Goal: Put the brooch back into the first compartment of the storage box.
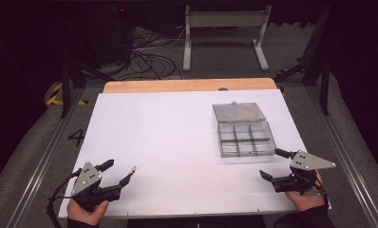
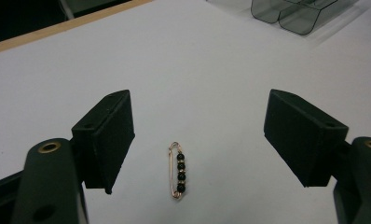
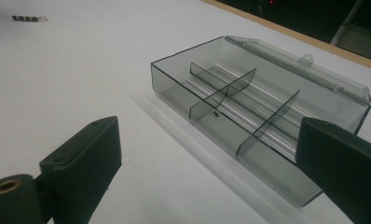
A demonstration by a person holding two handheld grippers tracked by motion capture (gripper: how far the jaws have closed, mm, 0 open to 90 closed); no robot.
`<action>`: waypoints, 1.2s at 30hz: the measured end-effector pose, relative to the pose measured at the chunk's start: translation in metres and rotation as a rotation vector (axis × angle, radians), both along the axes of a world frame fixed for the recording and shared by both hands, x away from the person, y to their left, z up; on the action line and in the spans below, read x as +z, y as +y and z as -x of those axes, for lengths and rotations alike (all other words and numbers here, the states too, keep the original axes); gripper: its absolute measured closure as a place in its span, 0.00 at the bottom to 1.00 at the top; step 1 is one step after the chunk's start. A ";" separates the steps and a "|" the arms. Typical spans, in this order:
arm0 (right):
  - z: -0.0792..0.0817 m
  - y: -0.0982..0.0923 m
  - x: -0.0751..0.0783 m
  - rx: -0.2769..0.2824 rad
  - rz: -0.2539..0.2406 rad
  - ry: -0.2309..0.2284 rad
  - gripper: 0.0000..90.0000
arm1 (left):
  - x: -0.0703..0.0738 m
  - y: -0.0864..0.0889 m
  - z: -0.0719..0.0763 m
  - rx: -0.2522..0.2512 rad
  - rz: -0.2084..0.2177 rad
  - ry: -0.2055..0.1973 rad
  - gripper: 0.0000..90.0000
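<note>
High view: compartment box lid open, compartments bare | beaded pin on table | both grippers' fingers apart

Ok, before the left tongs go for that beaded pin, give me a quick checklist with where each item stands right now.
1. Left tongs open wide enough: ok, jaws spread well apart.
2. Gold safety pin with black beads lined up between the jaws: ok, lying flat on the white table, untouched.
3. Clear grey plastic compartment box ready to receive: ok, its hinged lid is folded back.
4. Compartments free: cannot tell for all; those seen in the right gripper view look empty.
5. Right tongs out of the way: ok, open beside the box, holding nothing.
</note>
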State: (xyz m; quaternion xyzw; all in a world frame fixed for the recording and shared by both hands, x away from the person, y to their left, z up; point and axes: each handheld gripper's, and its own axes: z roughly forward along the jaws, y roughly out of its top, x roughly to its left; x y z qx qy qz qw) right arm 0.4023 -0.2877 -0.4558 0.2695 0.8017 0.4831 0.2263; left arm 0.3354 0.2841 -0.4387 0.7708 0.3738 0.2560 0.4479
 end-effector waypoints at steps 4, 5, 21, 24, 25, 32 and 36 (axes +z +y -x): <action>0.000 0.001 0.000 0.002 0.001 0.001 0.08 | 0.004 -0.002 -0.007 -0.004 -0.004 0.015 0.28; 0.000 0.001 0.000 0.000 0.001 0.006 0.08 | 0.004 -0.003 -0.008 -0.003 -0.007 0.015 0.28; -0.001 0.003 -0.002 0.010 0.005 0.014 0.08 | 0.007 -0.010 -0.028 -0.008 -0.021 0.066 0.28; -0.002 0.002 -0.002 0.012 0.004 0.015 0.08 | 0.007 -0.011 -0.033 -0.016 -0.042 0.079 0.28; -0.002 0.002 -0.002 0.012 0.006 0.015 0.08 | 0.007 -0.012 -0.034 -0.015 -0.045 0.088 0.27; -0.002 0.003 -0.002 0.015 0.003 0.020 0.08 | 0.008 -0.015 -0.043 -0.025 -0.055 0.108 0.27; -0.002 0.002 -0.003 0.016 0.005 0.022 0.08 | 0.010 -0.017 -0.049 -0.030 -0.055 0.150 0.27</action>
